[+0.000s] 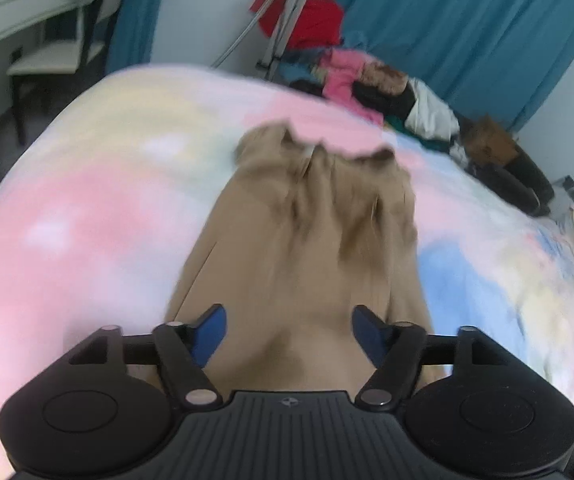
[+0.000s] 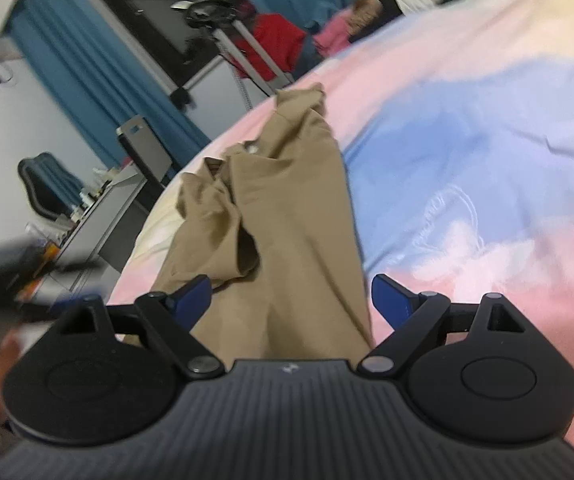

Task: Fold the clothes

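Observation:
A pair of tan trousers [image 1: 307, 240] lies lengthwise on a pastel pink, blue and yellow bedspread [image 1: 87, 208], its crumpled waistband at the far end. My left gripper [image 1: 289, 330] hovers above the near part of the cloth, its blue pads wide apart and nothing pressed between them. In the right wrist view the same trousers [image 2: 287, 208] run away from my right gripper [image 2: 290, 298], which also stands open over the fabric. The blurred left gripper and a hand [image 2: 3, 280] show at that view's left edge.
A heap of mixed clothes [image 1: 387, 92] lies on the bed's far right side. A red garment [image 1: 311, 20] hangs on a metal stand before teal curtains [image 1: 467, 20]. A white desk and chair [image 1: 47, 52] stand beyond the bed's left edge.

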Demonstrator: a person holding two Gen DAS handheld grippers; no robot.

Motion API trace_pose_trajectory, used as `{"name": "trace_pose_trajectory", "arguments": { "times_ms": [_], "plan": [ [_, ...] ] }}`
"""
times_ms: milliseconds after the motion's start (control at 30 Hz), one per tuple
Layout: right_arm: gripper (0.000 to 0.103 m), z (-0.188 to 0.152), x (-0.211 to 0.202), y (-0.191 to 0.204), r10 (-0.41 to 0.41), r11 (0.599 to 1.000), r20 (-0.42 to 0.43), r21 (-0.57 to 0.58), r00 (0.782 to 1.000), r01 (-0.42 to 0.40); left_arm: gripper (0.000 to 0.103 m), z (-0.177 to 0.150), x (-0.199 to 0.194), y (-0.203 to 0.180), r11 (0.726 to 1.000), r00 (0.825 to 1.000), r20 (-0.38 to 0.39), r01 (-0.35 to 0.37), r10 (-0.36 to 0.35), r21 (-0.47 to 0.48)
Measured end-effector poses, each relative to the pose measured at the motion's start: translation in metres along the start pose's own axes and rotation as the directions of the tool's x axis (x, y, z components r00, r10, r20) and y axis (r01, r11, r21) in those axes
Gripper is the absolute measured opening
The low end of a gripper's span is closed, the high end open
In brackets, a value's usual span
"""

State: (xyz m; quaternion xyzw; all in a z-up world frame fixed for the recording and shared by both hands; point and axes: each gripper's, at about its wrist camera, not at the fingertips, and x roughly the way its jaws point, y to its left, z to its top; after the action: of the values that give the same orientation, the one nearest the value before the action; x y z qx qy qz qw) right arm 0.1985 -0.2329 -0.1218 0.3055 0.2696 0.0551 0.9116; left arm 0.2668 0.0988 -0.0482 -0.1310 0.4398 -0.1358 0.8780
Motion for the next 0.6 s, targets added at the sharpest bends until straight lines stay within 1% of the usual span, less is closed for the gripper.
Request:
{"name": "trace_pose_trajectory", "arguments": {
  "times_ms": [67,133,200,300,367,400,467,533,567,600],
  "plan": [
    [0.088,-0.002,-0.008,0.006,0.009,1.0,0.016,-0.029,1.0,-0.009,0.076,-0.033,-0.037,0.021,0.999,0.999,-0.047,0.019,-0.02,-0.025],
    [0.088,-0.006,-0.016,0.013,0.009,0.998,0.024,-0.055,1.0,-0.008,0.076,-0.058,-0.066,0.041,0.998,0.996,-0.087,0.026,-0.031,-0.053],
    [0.088,-0.009,-0.024,0.019,-0.003,0.997,0.029,-0.079,1.0,0.005,0.076,-0.081,-0.085,0.057,0.999,0.992,-0.125,0.012,-0.018,-0.052],
    [0.088,-0.013,-0.035,0.025,-0.014,0.996,0.026,-0.085,1.0,0.016,0.076,-0.107,-0.093,0.075,0.999,0.981,-0.194,-0.025,0.016,-0.042],
    [0.088,-0.016,-0.044,0.026,-0.02,0.997,0.021,-0.075,1.0,0.022,0.072,-0.121,-0.092,0.078,0.998,0.968,-0.248,-0.06,0.051,-0.029],
    [0.088,-0.017,-0.048,0.026,-0.024,0.997,0.019,-0.07,1.0,0.025,0.072,-0.126,-0.091,0.08,0.996,0.959,-0.273,-0.084,0.075,-0.022],
    [0.088,-0.02,-0.057,0.026,-0.029,0.998,0.022,-0.064,0.999,0.03,0.071,-0.134,-0.087,0.084,0.994,0.944,-0.316,-0.107,0.093,-0.028],
    [0.088,-0.023,-0.064,0.027,-0.035,0.997,0.024,-0.063,0.999,0.036,0.07,-0.141,-0.084,0.085,0.995,0.933,-0.353,-0.088,0.069,-0.04],
    [0.088,-0.024,-0.066,0.027,-0.036,0.997,0.026,-0.064,0.999,0.038,0.063,-0.144,-0.083,0.083,0.997,0.926,-0.373,-0.072,0.052,-0.039],
    [0.088,-0.024,-0.068,0.028,-0.038,0.997,0.028,-0.066,0.999,0.039,0.057,-0.146,-0.081,0.078,0.999,0.921,-0.387,-0.045,0.035,-0.019]
  ]
}}
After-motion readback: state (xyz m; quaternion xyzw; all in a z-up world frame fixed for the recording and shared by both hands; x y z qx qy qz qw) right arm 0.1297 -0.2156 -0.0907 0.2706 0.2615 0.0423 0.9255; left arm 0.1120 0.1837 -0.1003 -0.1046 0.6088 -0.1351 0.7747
